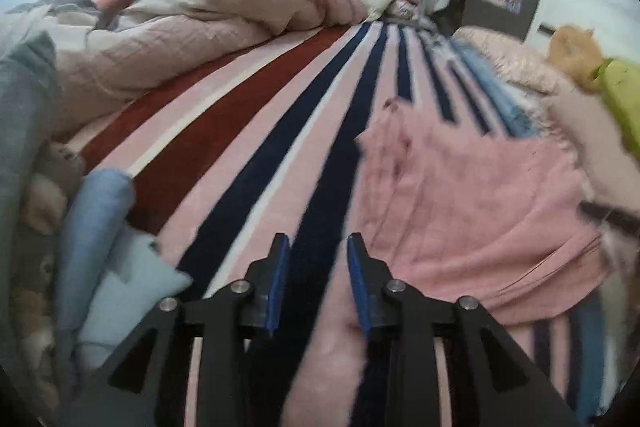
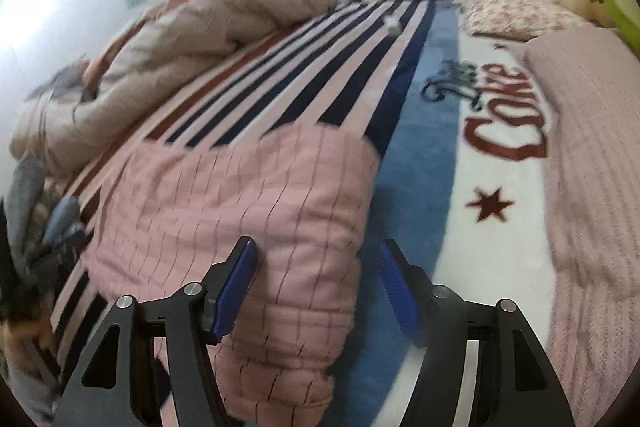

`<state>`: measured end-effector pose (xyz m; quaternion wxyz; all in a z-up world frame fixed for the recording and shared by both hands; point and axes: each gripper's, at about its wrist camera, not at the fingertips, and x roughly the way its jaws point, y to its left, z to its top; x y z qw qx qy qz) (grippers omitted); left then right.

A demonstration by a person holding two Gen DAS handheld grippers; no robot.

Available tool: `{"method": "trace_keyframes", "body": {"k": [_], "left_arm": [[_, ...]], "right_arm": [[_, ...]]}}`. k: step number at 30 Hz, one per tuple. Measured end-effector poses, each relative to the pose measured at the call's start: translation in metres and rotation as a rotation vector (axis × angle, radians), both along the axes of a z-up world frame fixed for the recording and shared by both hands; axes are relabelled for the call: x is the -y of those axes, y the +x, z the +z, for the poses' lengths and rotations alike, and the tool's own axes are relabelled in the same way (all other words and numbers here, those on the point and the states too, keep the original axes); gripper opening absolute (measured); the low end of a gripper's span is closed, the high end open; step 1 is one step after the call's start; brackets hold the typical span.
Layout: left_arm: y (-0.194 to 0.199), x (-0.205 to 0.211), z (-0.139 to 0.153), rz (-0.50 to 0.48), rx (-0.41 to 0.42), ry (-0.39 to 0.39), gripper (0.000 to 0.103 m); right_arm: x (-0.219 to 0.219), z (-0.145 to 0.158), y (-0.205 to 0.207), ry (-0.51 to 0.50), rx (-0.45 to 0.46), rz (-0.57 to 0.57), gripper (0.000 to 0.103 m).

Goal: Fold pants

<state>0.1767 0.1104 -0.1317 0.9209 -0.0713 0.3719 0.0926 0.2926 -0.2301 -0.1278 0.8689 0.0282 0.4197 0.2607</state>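
Note:
The pink pants (image 1: 480, 203) lie folded into a thick bundle on the striped blanket (image 1: 248, 163). In the left wrist view they are to the right of my left gripper (image 1: 319, 247), which is open and empty over the stripes. In the right wrist view the pants (image 2: 240, 211) fill the lower left. My right gripper (image 2: 318, 255) is open, its left finger (image 2: 236, 287) over the bundle's right end and its right finger (image 2: 400, 291) over the blue and white blanket. Nothing is held.
A bunched beige duvet (image 1: 192, 27) lies along the left side of the bed. Blue and grey clothes (image 1: 96, 227) sit at the near left. A white blanket with red lettering (image 2: 500, 131), pillows (image 2: 516, 11) and a plush toy (image 1: 572, 51) are at the right.

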Motion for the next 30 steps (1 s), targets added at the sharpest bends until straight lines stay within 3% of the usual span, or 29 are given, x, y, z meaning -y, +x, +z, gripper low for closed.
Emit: {"method": "trace_keyframes", "body": {"k": [3,8,17,20,24,30], "left_arm": [[0.005,0.014,0.011,-0.07,0.056,-0.004,0.059],[0.033,0.031,0.015,-0.13,0.069,-0.001,0.067],[0.055,0.033,-0.002,-0.145,0.005,-0.024,0.067],[0.057,0.024,-0.004,-0.138,-0.001,-0.067,0.076],[0.059,0.019,-0.007,-0.147,-0.01,-0.126,0.078],[0.065,0.021,-0.02,-0.196,-0.045,-0.191,0.078]], "right_arm": [[-0.002,-0.008,-0.008,-0.052,-0.002,0.028,0.063],[0.009,-0.022,-0.024,-0.07,-0.028,0.052,0.064],[0.02,-0.022,-0.049,-0.067,-0.036,0.109,0.064],[0.026,-0.015,-0.046,0.009,-0.027,0.089,0.064],[0.032,-0.01,-0.036,0.165,-0.025,0.053,0.064],[0.021,-0.027,-0.022,0.209,-0.077,0.022,0.065]]}}
